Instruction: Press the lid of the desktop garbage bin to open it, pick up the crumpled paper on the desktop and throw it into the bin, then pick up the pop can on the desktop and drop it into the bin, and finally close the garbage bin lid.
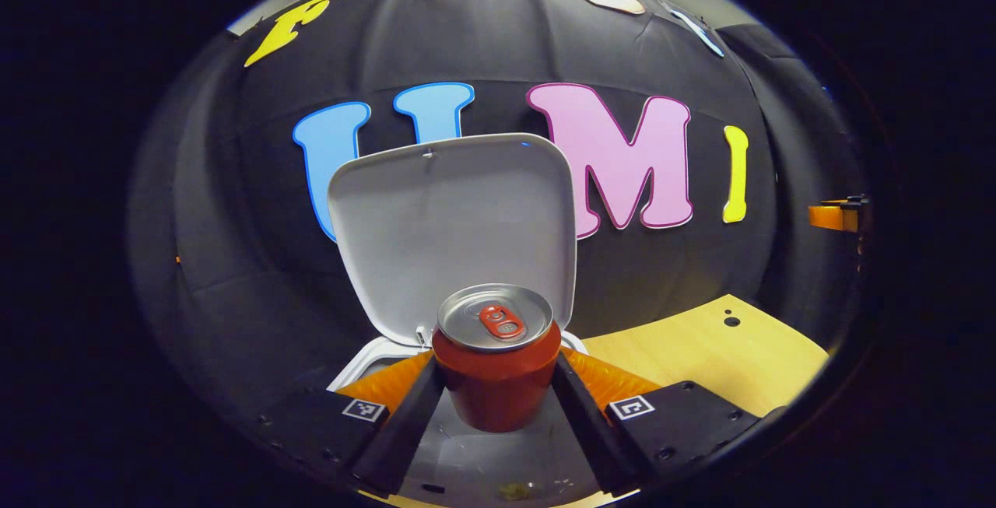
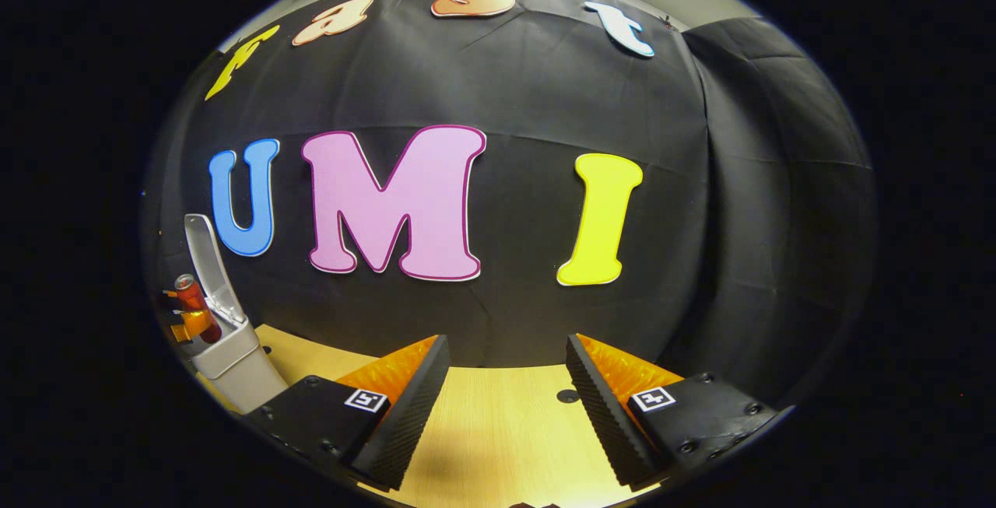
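The fingers [image 1: 420, 407] of the left gripper [image 1: 498, 415] press on both sides of the pop can [image 1: 496, 364], so the can is gripped between them and stands upright, with its silver top and the pull tab facing up. The can is held above the open garbage bin [image 1: 366, 372], whose pale inside is visible under the can between the two fingers. The lid [image 1: 451, 228] of the bin is raised and stands nearly upright behind the can, with its inner side turned toward the camera. To the right of the bin, a bare part of the wooden counter [image 1: 700, 352] is visible, with a small dark hole in it. In the right gripper view, the fingers [image 2: 416, 403] of the right gripper [image 2: 506, 407] are spread wide apart and hold nothing; between them there is only the counter [image 2: 498, 430]. This gripper is well apart from the bin. Far at the left edge of this view the garbage bin [image 2: 233, 360] stands on the counter with its lid [image 2: 204, 259] up, and the pop can [image 2: 191, 302] is seen just above its opening, held by the left gripper [image 2: 180, 321]. Whether crumpled paper lies inside the bin, I cannot tell.
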`<state>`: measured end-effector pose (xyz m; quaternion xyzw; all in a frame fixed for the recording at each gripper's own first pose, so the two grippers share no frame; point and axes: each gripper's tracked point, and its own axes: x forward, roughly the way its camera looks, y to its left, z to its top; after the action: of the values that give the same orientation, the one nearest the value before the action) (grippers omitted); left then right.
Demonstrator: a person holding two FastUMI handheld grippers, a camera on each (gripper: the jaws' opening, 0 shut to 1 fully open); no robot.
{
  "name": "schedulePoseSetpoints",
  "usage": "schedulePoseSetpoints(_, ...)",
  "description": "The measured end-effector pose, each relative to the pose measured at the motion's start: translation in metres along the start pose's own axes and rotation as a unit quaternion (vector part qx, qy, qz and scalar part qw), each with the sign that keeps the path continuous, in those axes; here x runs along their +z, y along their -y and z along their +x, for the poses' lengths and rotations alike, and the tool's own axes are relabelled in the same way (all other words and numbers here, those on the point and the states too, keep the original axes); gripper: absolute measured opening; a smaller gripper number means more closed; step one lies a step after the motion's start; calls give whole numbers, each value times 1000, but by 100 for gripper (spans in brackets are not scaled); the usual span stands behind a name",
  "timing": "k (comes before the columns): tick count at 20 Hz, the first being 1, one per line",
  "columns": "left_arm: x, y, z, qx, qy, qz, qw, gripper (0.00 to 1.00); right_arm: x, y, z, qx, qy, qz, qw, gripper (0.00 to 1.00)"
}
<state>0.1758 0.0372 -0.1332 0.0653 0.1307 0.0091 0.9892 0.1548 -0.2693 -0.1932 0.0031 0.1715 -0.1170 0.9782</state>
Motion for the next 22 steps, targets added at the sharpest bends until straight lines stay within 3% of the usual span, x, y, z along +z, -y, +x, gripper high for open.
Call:
schedulePoseSetpoints(7, 37, -8, -16, 15, 32, 18, 999, 95, 2, -17, -3, 20, 3, -5, 1000, 97)
schedulePoseSetpoints(13, 135, -22, -28, 14, 107, 23, 994, 95, 18, -41, 8, 64, 1, 17, 998, 97)
schedulePoseSetpoints(18, 199, -28, -3, -3, 148, 31, 989, 95, 36, -62, 24, 97, 14, 1, 995, 97)
schedulePoseSetpoints(21, 211, -27, 27, -15, 147, 54, 988, 99, 47, -69, 30, 105, 26, -16, 994, 97)
schedulePoseSetpoints(22, 213, -25, 36, -21, 144, 57, 988, 95, 50, -71, 31, 106, 31, -22, 994, 97)
